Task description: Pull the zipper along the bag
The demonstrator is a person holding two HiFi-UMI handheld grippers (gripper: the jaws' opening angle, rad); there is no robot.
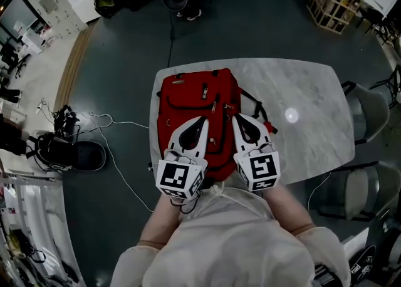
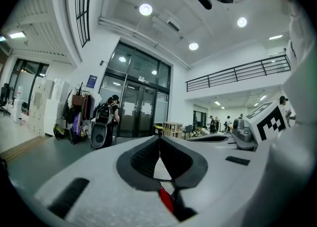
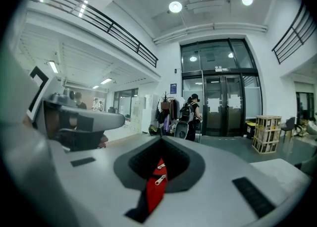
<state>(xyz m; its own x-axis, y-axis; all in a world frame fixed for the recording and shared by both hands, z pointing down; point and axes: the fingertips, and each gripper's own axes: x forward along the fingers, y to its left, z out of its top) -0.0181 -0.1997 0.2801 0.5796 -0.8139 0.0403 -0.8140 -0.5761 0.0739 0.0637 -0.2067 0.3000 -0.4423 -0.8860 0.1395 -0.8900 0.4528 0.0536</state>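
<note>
A red backpack (image 1: pixel 194 94) lies flat on the marble table (image 1: pixel 301 104), with silver zipper pulls (image 1: pixel 204 91) on its front. Both grippers hover over the bag's near half, side by side and pointing away from me. The left gripper (image 1: pixel 203 118) is shut, its tips meeting with nothing between them. The right gripper (image 1: pixel 235 116) is also shut and empty. In the left gripper view the jaws (image 2: pixel 159 139) meet at the tip, and a sliver of red bag (image 2: pixel 166 198) shows below. Through the right gripper's (image 3: pixel 161 140) closed jaws I see red fabric with two zipper pulls (image 3: pixel 159 180).
Two grey chairs (image 1: pixel 369 113) (image 1: pixel 363 192) stand at the table's right side. A wooden crate (image 1: pixel 332 0) sits far right on the floor. A white cable (image 1: pixel 119 123) and a black bag (image 1: pixel 69 154) lie on the floor at left. People stand by distant glass doors (image 3: pixel 190 114).
</note>
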